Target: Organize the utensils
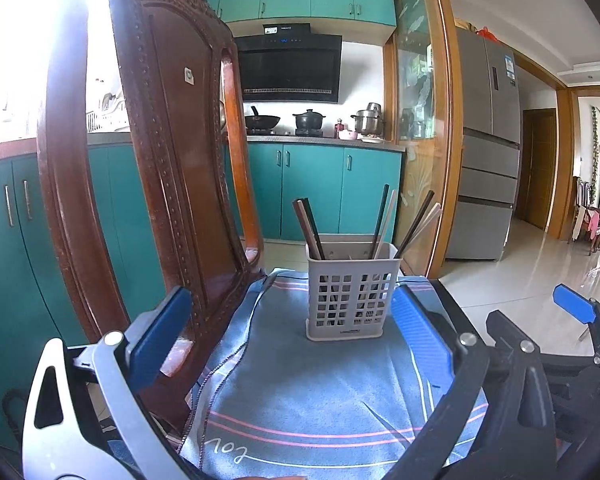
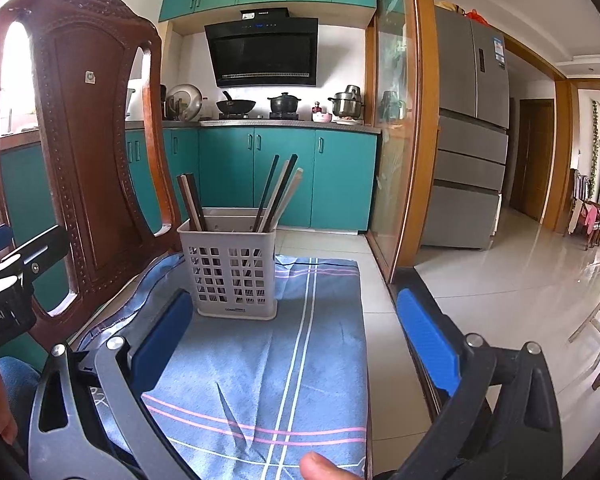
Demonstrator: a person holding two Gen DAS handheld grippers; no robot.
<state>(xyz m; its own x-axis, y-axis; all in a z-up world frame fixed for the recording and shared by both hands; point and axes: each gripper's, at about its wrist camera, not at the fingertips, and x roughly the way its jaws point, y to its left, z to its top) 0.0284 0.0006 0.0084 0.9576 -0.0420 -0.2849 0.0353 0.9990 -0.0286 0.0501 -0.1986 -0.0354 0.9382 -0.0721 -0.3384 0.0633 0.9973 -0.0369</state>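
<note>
While both grippers hang wide open and empty, holder (image 1: 350, 292) sits dead ahead of left gripper (image 1: 300, 336), far-left of right gripper (image 2: 296, 340). Chopsticks (image 1: 384, 220) upright, leaning outward; left nearer. No loose utensils visible on cloth (image 1: 320, 392).

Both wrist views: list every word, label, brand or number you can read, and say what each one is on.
"obot.AI": on the left gripper body, right wrist view; its start is cut off.
"10L" or similar, upside down: on the cloth near edge; uncertain.
Label on the basket base: too small to read.
Blue sticker on the fridge door: blurred.
Brand on the range hood: too small.
</note>
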